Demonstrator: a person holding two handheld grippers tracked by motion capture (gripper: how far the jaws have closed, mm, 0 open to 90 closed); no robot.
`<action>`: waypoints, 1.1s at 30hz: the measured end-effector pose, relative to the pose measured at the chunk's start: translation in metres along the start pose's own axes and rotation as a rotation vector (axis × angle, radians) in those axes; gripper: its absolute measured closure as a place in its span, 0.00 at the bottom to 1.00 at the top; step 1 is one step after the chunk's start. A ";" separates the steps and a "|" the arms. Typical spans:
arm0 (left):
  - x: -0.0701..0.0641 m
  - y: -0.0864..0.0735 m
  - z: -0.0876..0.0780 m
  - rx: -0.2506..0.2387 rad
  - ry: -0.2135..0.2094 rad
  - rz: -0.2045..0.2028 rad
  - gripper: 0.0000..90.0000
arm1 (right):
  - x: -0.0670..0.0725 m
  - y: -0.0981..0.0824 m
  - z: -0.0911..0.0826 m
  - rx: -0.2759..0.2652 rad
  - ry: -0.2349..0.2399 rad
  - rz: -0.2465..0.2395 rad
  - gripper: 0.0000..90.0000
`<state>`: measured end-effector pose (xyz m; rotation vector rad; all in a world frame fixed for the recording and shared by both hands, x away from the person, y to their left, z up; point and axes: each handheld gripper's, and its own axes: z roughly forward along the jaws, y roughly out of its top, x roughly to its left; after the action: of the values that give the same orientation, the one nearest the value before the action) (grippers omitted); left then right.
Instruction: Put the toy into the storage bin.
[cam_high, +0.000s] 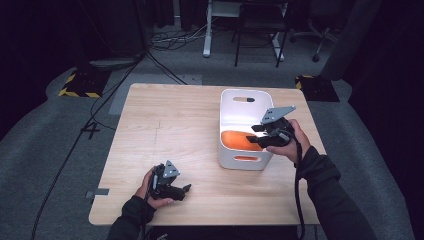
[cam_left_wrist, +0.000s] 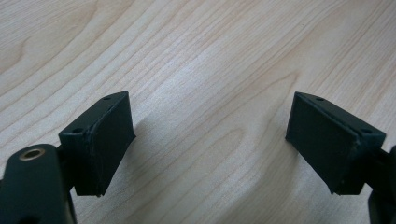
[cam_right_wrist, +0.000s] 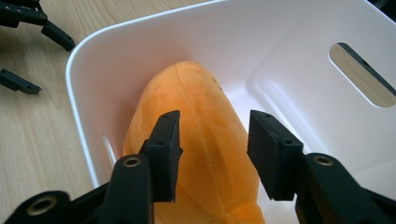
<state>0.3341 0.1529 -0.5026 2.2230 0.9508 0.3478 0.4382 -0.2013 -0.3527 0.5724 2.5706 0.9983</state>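
Observation:
An orange plush toy (cam_right_wrist: 201, 140) lies inside a white plastic bin (cam_high: 235, 107) on the right half of the wooden table (cam_high: 170, 125); the same toy (cam_high: 240, 139) shows orange at the bin's near end. My right gripper (cam_high: 256, 133) hovers over the bin's near right rim, open, its jaws just above the plush (cam_right_wrist: 212, 154) and apart from it. My left gripper (cam_high: 184, 191) rests low near the table's front left, open, with bare wood between its jaws (cam_left_wrist: 210, 140).
The bin has handle slots in its end walls (cam_right_wrist: 362, 74). Beyond the table are floor cables (cam_high: 100, 100), yellow-black striped bases (cam_high: 80, 85) and chair legs (cam_high: 260, 40). The left gripper's jaws (cam_right_wrist: 28, 18) show past the bin in the right gripper view.

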 end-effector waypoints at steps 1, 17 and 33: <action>0.000 0.000 0.000 0.000 0.000 0.000 0.17 | 0.000 0.000 0.000 -0.001 -0.003 0.001 0.59; 0.000 0.000 0.000 0.000 0.000 0.000 0.17 | -0.001 -0.002 -0.009 -0.033 -0.067 0.013 0.43; 0.000 0.000 0.000 0.000 0.000 0.001 0.17 | 0.004 -0.005 -0.019 -0.063 -0.143 0.002 0.25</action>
<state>0.3342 0.1529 -0.5025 2.2237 0.9500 0.3475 0.4247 -0.2136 -0.3432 0.6071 2.4054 0.9974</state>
